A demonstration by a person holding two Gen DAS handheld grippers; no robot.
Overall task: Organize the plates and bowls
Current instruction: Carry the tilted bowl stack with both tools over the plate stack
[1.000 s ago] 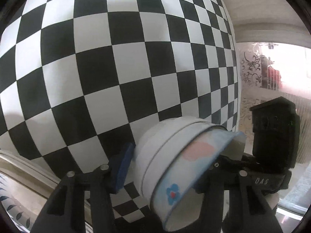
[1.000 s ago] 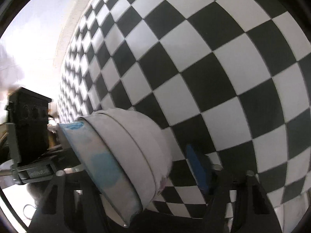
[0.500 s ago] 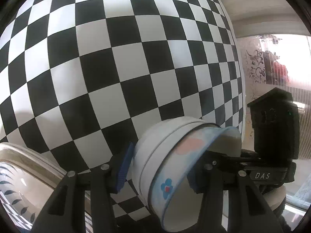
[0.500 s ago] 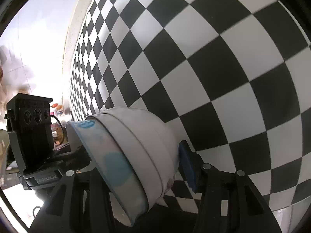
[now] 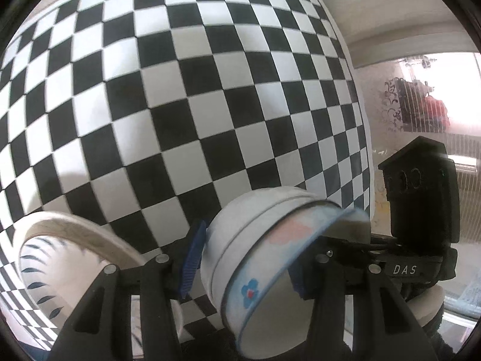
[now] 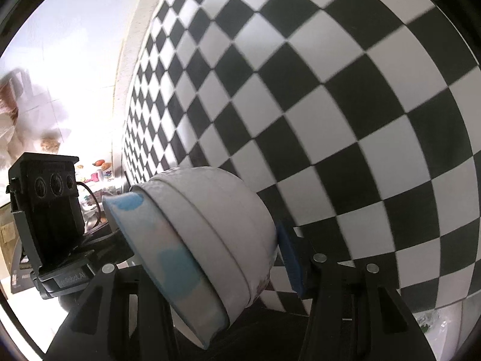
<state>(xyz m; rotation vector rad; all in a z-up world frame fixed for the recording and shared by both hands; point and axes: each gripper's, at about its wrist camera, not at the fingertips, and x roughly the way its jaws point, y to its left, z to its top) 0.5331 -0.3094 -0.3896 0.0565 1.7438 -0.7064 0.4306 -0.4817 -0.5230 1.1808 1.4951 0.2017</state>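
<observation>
Under both your grippers spreads a black-and-white checkered cloth (image 5: 186,96). Above it, your left gripper (image 5: 243,264) and right gripper (image 6: 207,258) share one stack of bowls (image 5: 264,249), each clamped partway closed across the stack's tilted rim and wall, one blue pad (image 5: 192,255) against the outer white side. The other device shows just beyond the stack in each view. Left of the stack, a leaf-patterned bowl (image 5: 60,255) sits on the cloth.

Your desk (image 5: 168,96) wears a black-and-white checked cloth; a leaf-patterned bowl (image 5: 60,258) sits on it.
</observation>
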